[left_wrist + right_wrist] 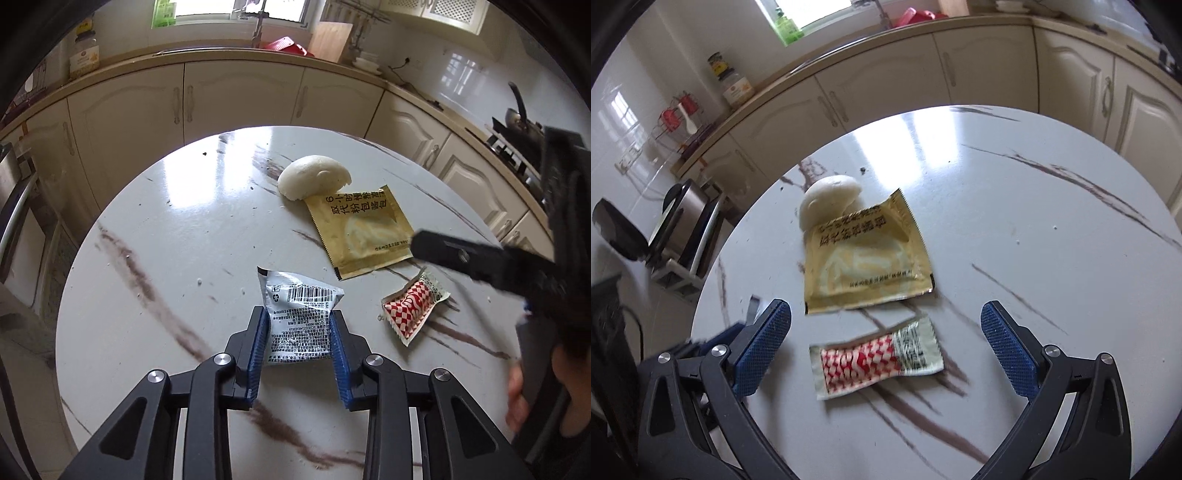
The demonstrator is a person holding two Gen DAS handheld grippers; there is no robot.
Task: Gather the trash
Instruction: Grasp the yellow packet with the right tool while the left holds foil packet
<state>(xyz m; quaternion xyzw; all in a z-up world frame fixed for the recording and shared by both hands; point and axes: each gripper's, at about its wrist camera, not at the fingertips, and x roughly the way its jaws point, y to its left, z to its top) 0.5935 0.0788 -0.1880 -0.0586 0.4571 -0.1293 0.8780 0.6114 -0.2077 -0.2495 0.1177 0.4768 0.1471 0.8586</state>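
Note:
My left gripper (298, 318) is shut on a silver wrapper with a barcode (299, 317), which lies between its blue pads over the round marble table (155, 229). A gold sachet (364, 229) lies further on, with a white bun piece (314, 175) at its far corner. A red-and-white checked packet (412, 308) lies to the right. My right gripper (886, 325) is open and empty, its fingers straddling the checked packet (875, 363) from above. The gold sachet (866, 258) and the bun (827, 199) lie beyond it. The right gripper's finger (461, 258) shows in the left wrist view.
Cream kitchen cabinets (240, 99) curve around behind the table, with a jar (84, 55) and a red basin (284, 46) on the counter. A stove with a pan (517, 118) stands at the right. A metal appliance (683, 221) stands on the floor at the left.

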